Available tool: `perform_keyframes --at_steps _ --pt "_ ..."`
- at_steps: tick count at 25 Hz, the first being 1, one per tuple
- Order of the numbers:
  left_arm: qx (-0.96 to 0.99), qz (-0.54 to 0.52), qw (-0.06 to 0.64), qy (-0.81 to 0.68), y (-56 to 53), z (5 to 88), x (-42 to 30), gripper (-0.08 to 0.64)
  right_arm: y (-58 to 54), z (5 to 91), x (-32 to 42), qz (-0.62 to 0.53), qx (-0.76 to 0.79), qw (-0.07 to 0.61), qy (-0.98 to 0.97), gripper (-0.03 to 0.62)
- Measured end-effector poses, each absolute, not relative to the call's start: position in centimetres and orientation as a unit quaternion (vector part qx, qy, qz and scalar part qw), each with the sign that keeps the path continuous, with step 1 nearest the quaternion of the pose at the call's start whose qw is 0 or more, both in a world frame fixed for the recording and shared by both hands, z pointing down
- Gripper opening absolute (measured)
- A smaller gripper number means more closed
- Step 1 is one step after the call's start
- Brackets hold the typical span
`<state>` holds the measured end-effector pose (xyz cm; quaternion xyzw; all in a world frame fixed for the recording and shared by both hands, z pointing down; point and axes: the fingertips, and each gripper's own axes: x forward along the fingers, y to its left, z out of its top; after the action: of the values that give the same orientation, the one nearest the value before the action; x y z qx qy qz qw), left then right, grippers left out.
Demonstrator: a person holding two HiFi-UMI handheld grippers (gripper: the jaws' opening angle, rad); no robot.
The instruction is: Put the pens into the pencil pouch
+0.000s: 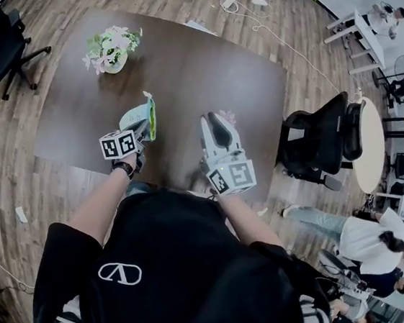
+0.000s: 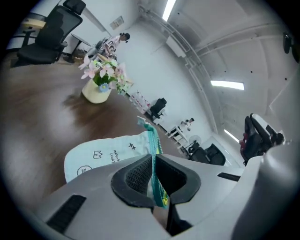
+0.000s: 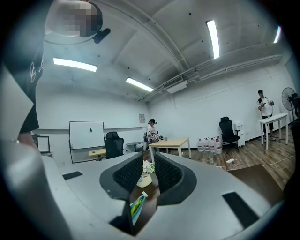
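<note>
The person's black shirt fills the bottom of the head view, with both bare forearms reaching forward over the near edge of a dark brown counter [image 1: 199, 70]. The left claw [image 2: 153, 164] is clamped tight on the pouch [image 2: 103, 152], its pads pinching the green zipper edge. The pale blue body of the pouch, with small black doodles on it, spreads out beyond the claw's left side. From the head view the pouch [image 1: 151, 116] stands edge-on over the counter; whether it touches the wood cannot be told. Just beside it, the right claw [image 3: 149, 171] points level with its jaws a narrow way apart and nothing between them. Through that gap the pouch and a vase of flowers [image 3: 146, 176] show. The vase [image 1: 111, 50] stands near the counter's far left corner, well apart from both claws. A black chair [image 1: 323, 140] sits off the counter's right side, beside a round table [image 1: 370, 141], and a few people stand nearby.
</note>
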<state>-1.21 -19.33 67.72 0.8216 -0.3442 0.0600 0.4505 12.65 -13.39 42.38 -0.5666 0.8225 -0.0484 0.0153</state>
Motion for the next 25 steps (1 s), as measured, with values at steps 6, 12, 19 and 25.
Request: perform_keyframes --at_steps 6,12,19,25 --pt "0.844 0.081 0.441 -0.292 -17.9 68.5 3.5 0.028 -13.2 42.8 13.1 -0.050 -0.568 0.011 0.821 0.078" --pt "0.843 0.096 0.443 -0.289 -17.4 69.2 3.7 0.028 -13.3 42.7 12.7 -0.053 -0.564 0.012 0.824 0.078" --pt "0.890 0.054 0.359 -0.276 -18.5 62.4 3.4 0.029 -13.5 42.1 11.9 -0.046 -0.551 0.015 0.833 0.078" --pt "0.954 -0.007 0.128 -0.269 -18.6 47.7 2.1 0.029 -13.4 41.1 10.9 -0.025 -0.544 0.016 0.839 0.078"
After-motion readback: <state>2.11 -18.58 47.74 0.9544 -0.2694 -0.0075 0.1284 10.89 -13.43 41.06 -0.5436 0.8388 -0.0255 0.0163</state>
